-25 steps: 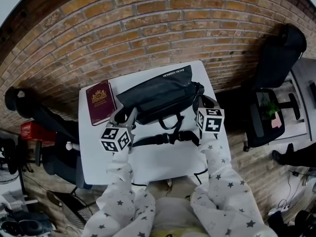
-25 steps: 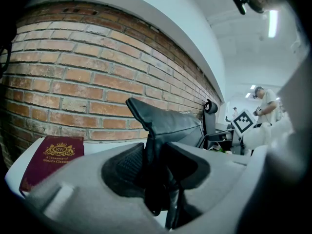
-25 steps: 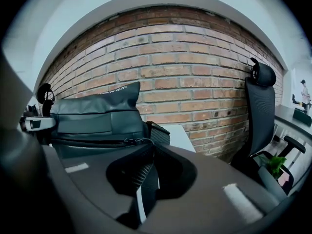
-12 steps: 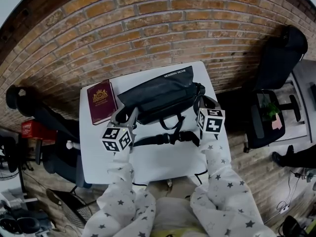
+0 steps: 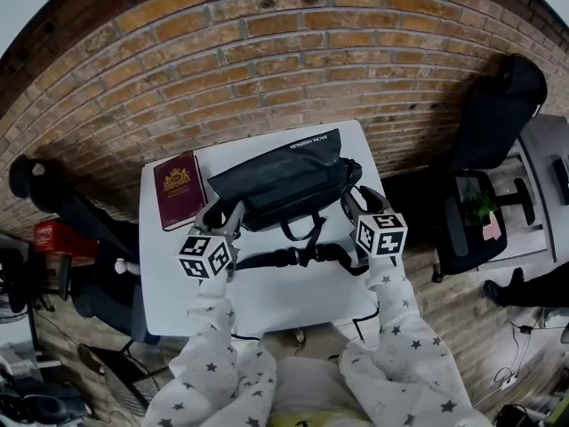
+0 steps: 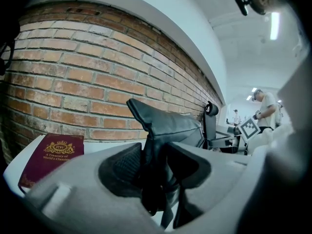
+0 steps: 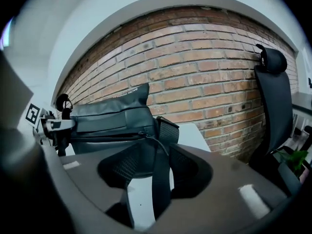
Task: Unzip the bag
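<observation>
Left gripper [image 6: 153, 165] jaws easing apart, corner of black fabric zip bag [image 5: 280, 174] seemingly still pinched between pads; right gripper [image 7: 157, 168] jaws opening, slack around black webbing strap [image 7: 161, 191]; bag lies on white square table [image 5: 293, 302], just beside maroon hardback book [image 5: 178, 189].

Your bag [image 5: 280, 181] was made of cloth, smooth and a little shiny. Its strap [image 5: 286, 256] was rougher woven cloth. Your bench [image 5: 276, 296] was smooth and matt. The book [image 5: 176, 189] had a smooth cover with shiny gold print. The wall [image 5: 267, 52] was rough brick.
</observation>
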The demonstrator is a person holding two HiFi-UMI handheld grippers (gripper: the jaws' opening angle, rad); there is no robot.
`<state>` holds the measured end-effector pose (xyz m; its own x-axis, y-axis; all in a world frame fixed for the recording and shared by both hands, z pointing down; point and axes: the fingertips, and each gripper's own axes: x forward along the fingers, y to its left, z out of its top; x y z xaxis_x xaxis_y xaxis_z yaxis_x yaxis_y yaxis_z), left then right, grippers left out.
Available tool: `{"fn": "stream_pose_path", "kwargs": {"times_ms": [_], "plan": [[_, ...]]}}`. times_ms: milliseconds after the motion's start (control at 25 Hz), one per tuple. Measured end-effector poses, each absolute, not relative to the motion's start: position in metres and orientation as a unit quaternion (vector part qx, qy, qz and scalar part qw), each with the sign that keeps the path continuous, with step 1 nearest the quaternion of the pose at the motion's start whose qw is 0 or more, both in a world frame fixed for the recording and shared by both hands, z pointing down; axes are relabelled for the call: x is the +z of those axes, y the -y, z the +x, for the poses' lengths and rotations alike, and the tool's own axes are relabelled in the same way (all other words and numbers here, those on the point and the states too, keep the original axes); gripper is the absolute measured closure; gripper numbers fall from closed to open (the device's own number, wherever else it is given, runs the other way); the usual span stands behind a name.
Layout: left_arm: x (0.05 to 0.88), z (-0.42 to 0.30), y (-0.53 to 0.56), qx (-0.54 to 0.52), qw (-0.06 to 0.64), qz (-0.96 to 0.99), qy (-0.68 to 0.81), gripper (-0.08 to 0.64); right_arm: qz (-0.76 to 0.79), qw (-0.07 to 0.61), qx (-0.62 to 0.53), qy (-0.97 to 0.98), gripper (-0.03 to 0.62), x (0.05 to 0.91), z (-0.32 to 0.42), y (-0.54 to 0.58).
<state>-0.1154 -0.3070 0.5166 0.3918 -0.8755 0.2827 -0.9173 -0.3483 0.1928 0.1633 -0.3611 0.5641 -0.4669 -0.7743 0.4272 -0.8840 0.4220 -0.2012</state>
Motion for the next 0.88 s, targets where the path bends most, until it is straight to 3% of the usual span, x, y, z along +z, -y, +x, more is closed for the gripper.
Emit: {"fn": "stream_pose_path", "kwargs": {"times_ms": [280,480,560,880], "plan": [[0.509,-0.121,0.288,0.068,0.145,0.802,0.576,0.390,0.506,0.121,0.158,0.839,0.433,0.538,0.176,0.355],[0.501,-0.117,0.266,0.080,0.125,0.802,0.578,0.493,0.476,0.103,0.129,0.864,0.567,0.512,0.164,0.344],[0.495,-0.115,0.259,0.078,0.119,0.802,0.580,0.548,0.465,0.097,0.119,0.872,0.592,0.502,0.159,0.341],[0.467,-0.111,0.245,0.059,0.110,0.801,0.585,0.561,0.422,0.045,0.103,0.900,0.583,0.459,0.136,0.323]]}}
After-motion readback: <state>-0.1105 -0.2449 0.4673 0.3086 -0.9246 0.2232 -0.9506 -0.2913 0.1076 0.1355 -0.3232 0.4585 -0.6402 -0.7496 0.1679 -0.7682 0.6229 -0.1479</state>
